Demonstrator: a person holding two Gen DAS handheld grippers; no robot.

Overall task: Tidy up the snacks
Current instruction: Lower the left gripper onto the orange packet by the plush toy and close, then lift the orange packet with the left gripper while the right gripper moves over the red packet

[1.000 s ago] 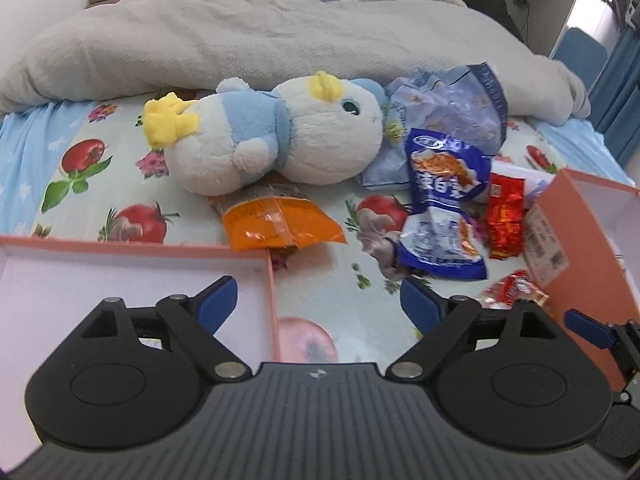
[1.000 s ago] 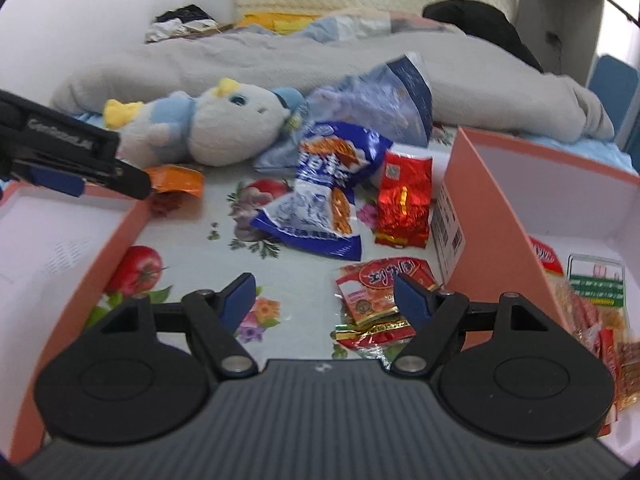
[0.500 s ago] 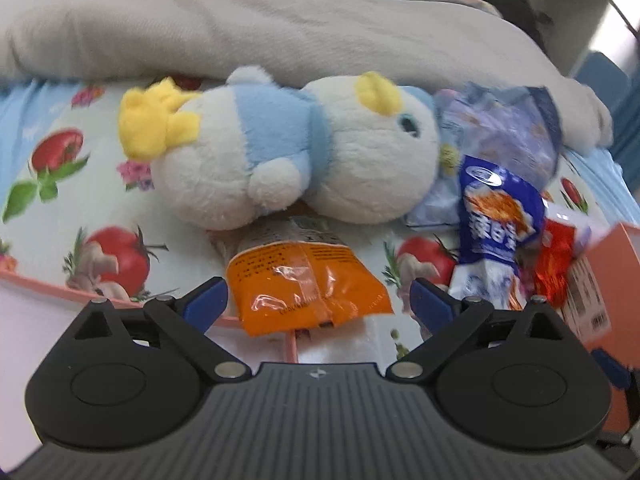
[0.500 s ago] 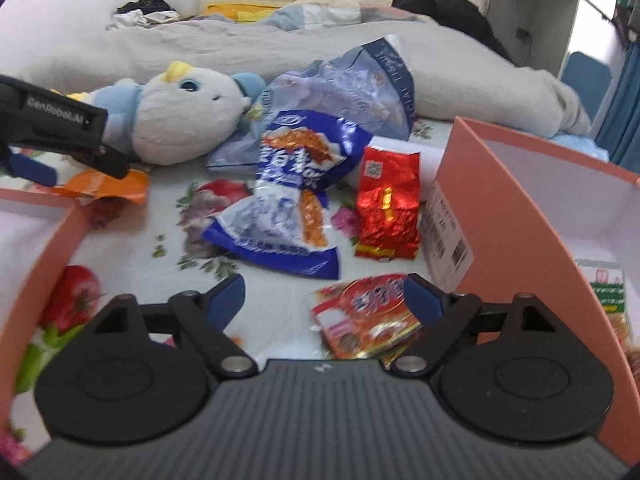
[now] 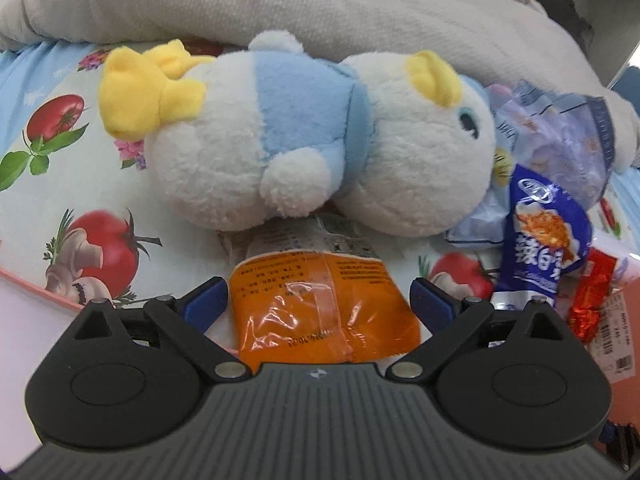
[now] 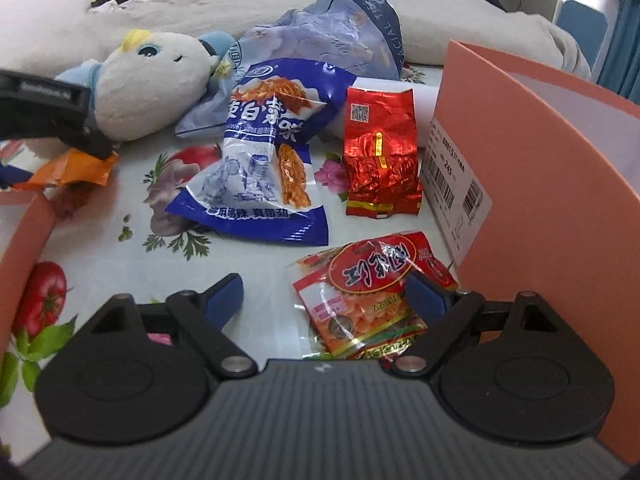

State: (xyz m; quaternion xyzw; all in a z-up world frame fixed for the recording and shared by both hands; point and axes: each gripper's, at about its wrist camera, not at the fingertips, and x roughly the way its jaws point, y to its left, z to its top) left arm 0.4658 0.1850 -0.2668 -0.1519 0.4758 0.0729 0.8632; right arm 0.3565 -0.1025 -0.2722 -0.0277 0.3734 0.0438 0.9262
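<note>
Left wrist view: the left gripper point(image 5: 316, 304) has its jaws spread wide, one on either side of the orange packet point(image 5: 320, 308), with a gap at each side, so nothing is grasped. The packet lies on the fruit-print bed sheet point(image 5: 60, 152), its far end tucked under the plush toy point(image 5: 296, 136). To the right of the plush lie a blue packet point(image 5: 544, 240), a pale tissue bag point(image 5: 568, 140) behind it, and a red foil pack point(image 5: 592, 304) beside the corner of an orange box point(image 5: 624, 340). A grey blanket point(image 5: 320, 4) runs behind the plush.

Right wrist view: the right gripper point(image 6: 324, 296) has just been widening its jaws; they stand released over the sheet point(image 6: 120, 256), with a red snack packet point(image 6: 368, 300) partly between them near the right jaw, not pinched. Beyond it lie the blue packet point(image 6: 264, 152) and the red foil pack point(image 6: 380, 152), right of the plush point(image 6: 152, 80). The orange box point(image 6: 560, 200) stands at the right. The left gripper point(image 6: 52, 108) shows at the left edge over the orange packet point(image 6: 76, 168).
</note>
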